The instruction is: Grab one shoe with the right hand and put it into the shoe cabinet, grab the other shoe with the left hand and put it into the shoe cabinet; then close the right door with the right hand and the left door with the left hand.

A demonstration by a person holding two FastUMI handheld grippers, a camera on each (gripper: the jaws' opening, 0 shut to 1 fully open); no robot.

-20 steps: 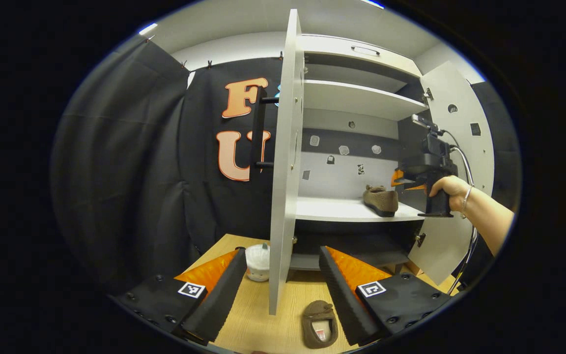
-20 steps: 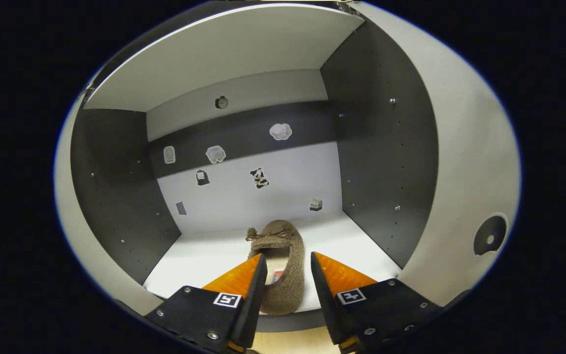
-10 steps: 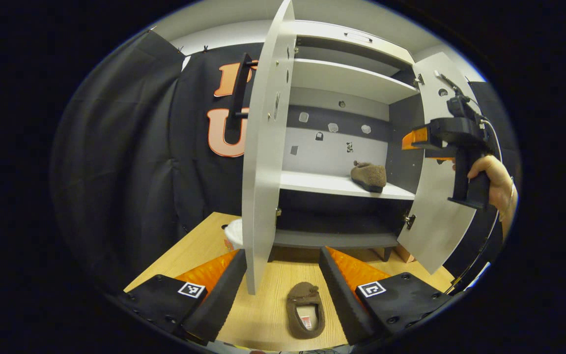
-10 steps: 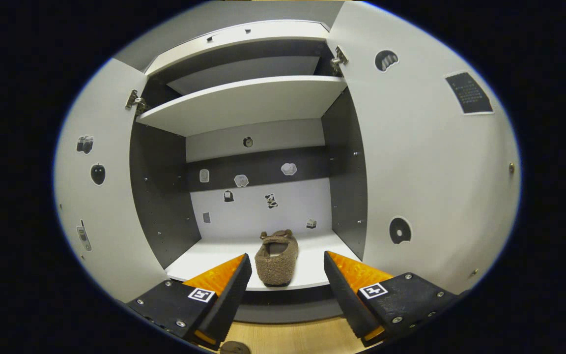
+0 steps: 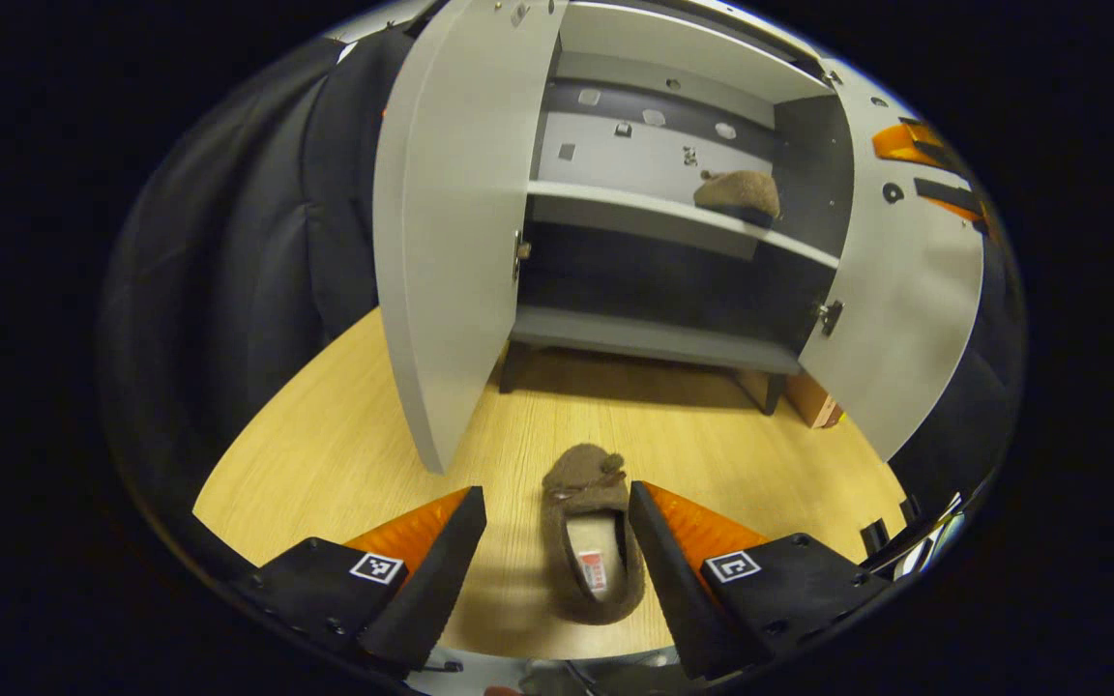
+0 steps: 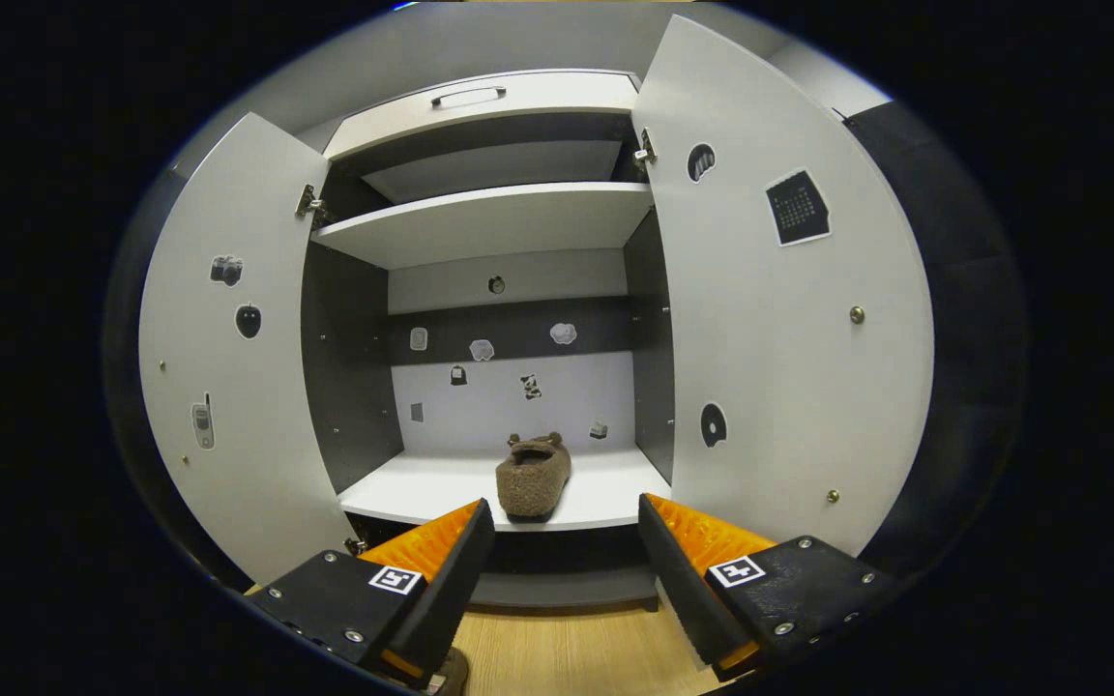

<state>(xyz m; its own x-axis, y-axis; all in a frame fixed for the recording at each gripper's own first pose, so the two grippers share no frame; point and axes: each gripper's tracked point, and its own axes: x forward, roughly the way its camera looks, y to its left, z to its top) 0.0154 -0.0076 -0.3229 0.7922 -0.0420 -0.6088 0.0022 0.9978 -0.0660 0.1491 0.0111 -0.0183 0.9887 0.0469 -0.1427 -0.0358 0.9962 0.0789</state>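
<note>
Left gripper (image 5: 557, 541) lowered, jaws apart around floor shoe (image 5: 591, 536), right gripper (image 6: 565, 541) withdrawn, open.

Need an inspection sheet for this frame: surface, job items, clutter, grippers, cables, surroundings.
Surface: wooden table, bare around the shoe.
Job's things: one shoe on the cabinet's middle shelf; second shoe on the table, opening up, in front of the cabinet. Left door and right door both open.
Clutter: small box by the cabinet's right leg.
Grippers: left gripper open, the second shoe between its fingers, untouched; right gripper open, empty, facing the shelf.
Cables: some at the table's near edge.
Surroundings: black cloth wall.
</note>
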